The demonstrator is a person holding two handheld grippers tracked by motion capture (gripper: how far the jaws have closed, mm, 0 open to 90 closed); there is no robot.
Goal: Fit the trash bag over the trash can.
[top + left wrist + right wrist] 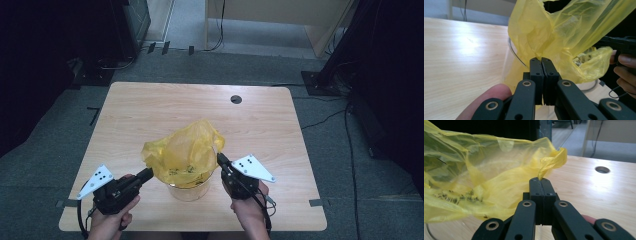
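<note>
Light wooden table (150,115) with round cable hole (236,99), grey carpet floor (350,165), pale wooden furniture (280,15) beyond

The light wooden desk (150,115) is sitting on grey carpet (45,165). A clear container (190,191) is standing near its front edge, midway along, and a round cable hole (236,99) is showing toward the far right corner.

Your high view looks forward and down on the yellow bag (184,152). Your left and right gripper views face that bag close up from opposite sides; all three share it.
</note>
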